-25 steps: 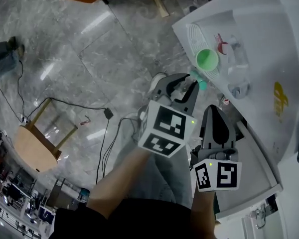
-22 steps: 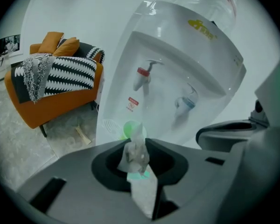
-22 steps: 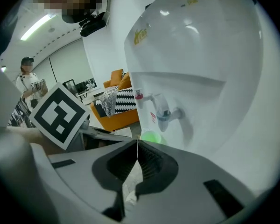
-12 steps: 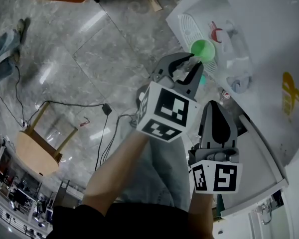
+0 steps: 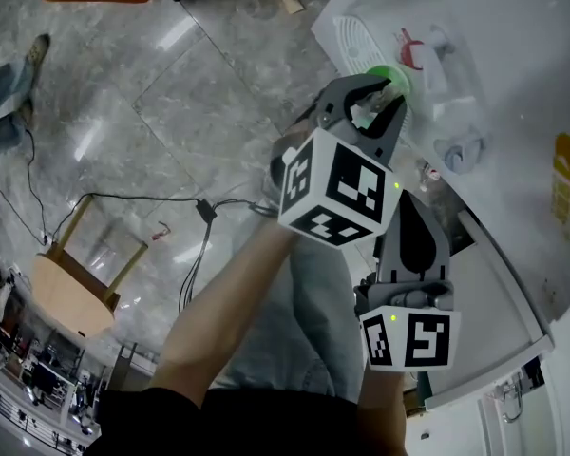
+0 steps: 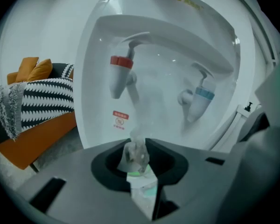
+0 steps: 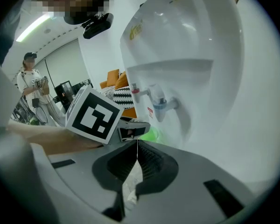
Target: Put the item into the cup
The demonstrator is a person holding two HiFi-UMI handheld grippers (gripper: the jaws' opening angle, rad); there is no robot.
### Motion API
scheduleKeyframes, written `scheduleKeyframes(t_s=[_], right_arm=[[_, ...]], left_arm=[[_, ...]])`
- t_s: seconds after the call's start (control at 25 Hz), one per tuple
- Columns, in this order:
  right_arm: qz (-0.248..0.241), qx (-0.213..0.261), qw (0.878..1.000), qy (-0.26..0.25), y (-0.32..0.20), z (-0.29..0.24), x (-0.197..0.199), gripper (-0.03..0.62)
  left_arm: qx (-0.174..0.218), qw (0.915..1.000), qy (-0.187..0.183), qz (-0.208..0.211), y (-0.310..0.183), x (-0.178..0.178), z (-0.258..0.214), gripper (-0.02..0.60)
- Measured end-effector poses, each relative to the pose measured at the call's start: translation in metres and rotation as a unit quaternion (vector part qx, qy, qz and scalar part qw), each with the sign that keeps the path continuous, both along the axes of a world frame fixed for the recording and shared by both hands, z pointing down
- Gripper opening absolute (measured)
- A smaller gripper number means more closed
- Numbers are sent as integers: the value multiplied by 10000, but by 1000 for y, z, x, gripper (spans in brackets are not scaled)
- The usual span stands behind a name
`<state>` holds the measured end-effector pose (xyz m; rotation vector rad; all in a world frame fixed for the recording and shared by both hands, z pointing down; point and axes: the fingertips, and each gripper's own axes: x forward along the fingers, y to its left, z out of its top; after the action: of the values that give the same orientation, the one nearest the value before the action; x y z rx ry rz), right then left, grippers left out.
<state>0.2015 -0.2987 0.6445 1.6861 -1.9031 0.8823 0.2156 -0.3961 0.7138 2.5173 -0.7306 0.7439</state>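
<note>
A green cup (image 5: 384, 72) stands on the white drip tray (image 5: 350, 38) of a water dispenser, below its taps. My left gripper (image 5: 372, 104) hovers right over the cup, shut on a small pale crumpled item (image 6: 136, 154). That item (image 5: 365, 114) sits between the jaws, and green from the cup (image 6: 141, 174) shows just under it. The right gripper view shows the cup (image 7: 152, 135) past the left gripper (image 7: 139, 130). My right gripper (image 5: 407, 203) hangs lower, beside the dispenser's front, its jaws (image 7: 137, 149) shut with nothing in them.
The dispenser's recess holds a red tap (image 6: 120, 73) and a blue tap (image 6: 201, 99) above the tray. An orange sofa (image 6: 35, 134) with a striped cushion stands to the left. A wooden stool (image 5: 68, 291) and cables lie on the marble floor. A person (image 7: 31, 85) stands far off.
My left gripper has moved forward to the dispenser with the item and now covers most of the green cup. The right gripper has stayed where it was.
</note>
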Motion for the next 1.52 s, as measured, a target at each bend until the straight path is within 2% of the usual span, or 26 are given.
scheduleKeyframes(t_s=[0.76,1.36,1.52], right_arm=[[-58,-191,9998,50,18,13,-5,11],[-76,-206,9998,35,18,14,-8,11],[-96,-194,9998,51,18,13,-8,11]], left_arm=[[282,9996,23,52,-6,10,5,92],[194,9994,217,164,-5,10,0,133],[143,9995,272,36,-7,6,0,133]])
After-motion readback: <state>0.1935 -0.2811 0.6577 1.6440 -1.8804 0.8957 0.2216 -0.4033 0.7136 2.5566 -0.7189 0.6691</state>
